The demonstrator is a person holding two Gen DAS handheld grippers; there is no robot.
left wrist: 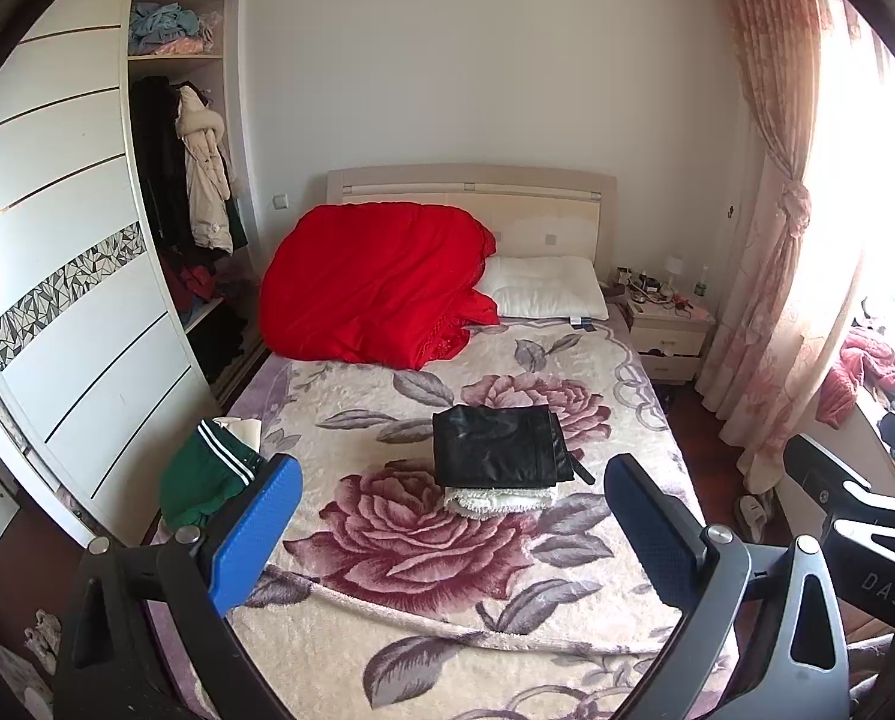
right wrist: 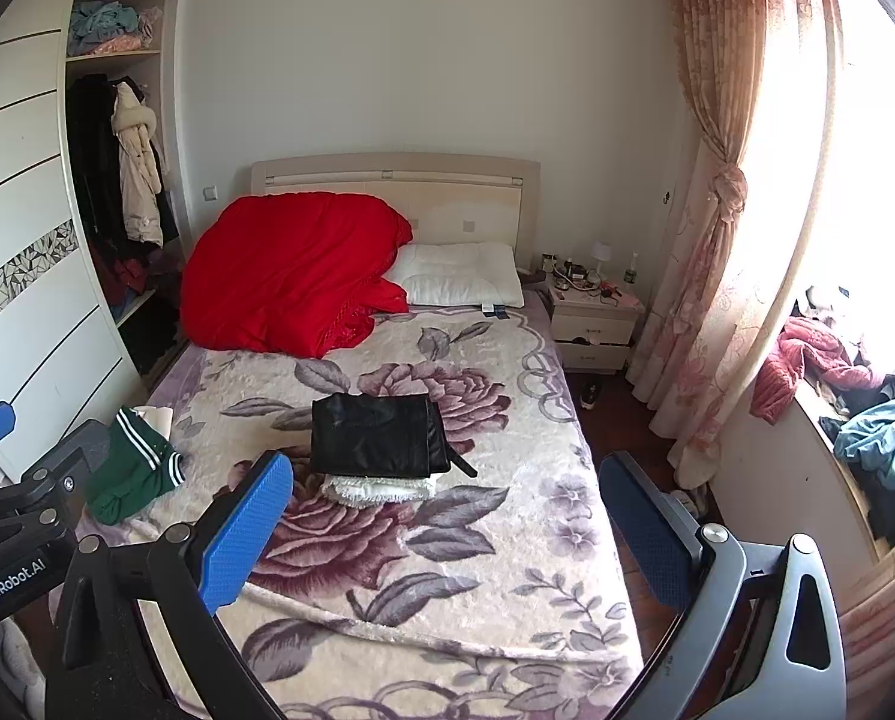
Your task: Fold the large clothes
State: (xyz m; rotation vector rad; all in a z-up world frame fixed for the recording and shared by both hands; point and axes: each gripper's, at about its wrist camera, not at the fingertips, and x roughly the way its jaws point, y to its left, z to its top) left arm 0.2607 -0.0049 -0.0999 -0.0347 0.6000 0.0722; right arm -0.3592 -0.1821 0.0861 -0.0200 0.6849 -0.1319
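- One crumpled green garment with white stripes (left wrist: pixel 207 474) lies unfolded at the bed's left edge, forward-left of both tongs; I cannot tell its long axis.
- Left tongs (left wrist: pixel 453 534) hang nearer it, spread, pinching nothing; I'd judge they lead.
- Right tongs (right wrist: pixel 447 528) are spread too.
- Mid-bed, a folded black garment (left wrist: pixel 498 444) tops a white folded one (left wrist: pixel 498 498) on the floral blanket (left wrist: pixel 447 630).

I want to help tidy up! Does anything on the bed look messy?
Yes. The green garment lies crumpled at the bed's left edge, not folded like the black garment stacked on the white one. The red quilt is heaped by the headboard, partly over the pillow.
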